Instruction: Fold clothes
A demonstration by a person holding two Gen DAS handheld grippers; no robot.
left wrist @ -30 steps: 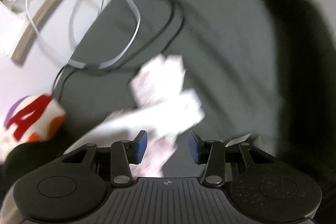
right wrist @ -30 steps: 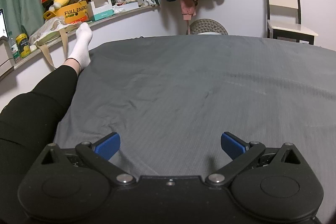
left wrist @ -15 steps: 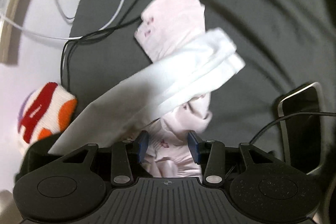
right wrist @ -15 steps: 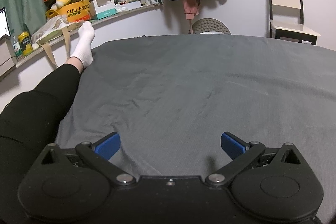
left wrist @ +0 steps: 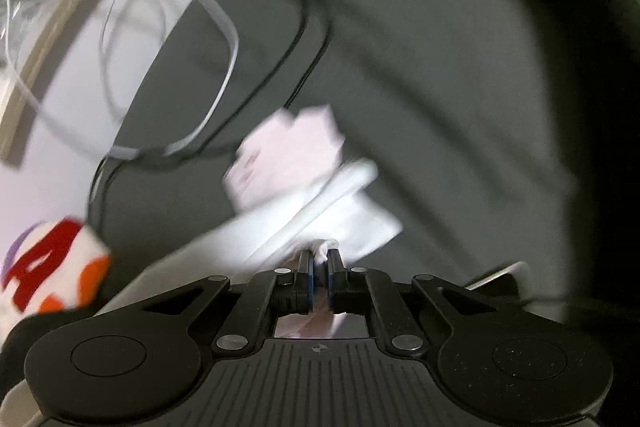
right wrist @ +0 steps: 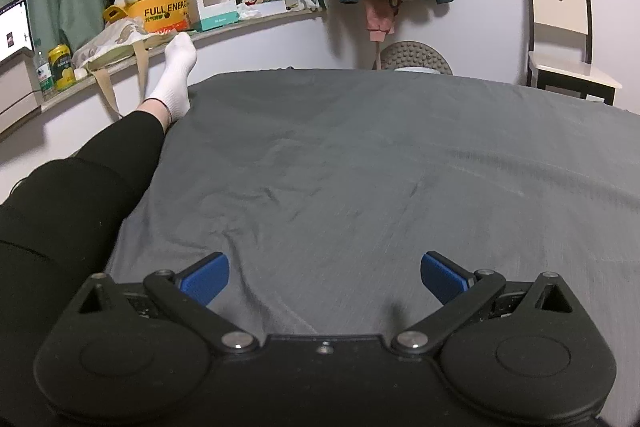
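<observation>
White and pale pink clothing [left wrist: 304, 183] is pinched between the nearly closed fingers of the left gripper [left wrist: 319, 259]; the bundle extends ahead of the fingertips over the grey bedsheet [left wrist: 420, 75]. Right gripper [right wrist: 324, 277]: fingers spread wide, empty, above the sheet.

The bed sheet [right wrist: 360, 163] is matt grey woven cloth, finely ribbed and lightly creased. The pale pink garment [left wrist: 292, 155] and the white cloth [left wrist: 320, 211] over it look like soft, thin fabric, though motion blur hides their weave. Both grippers are matt black plastic with bright metal pivot pins; the right gripper [right wrist: 324, 277] carries smooth blue pads [right wrist: 206, 277].
</observation>
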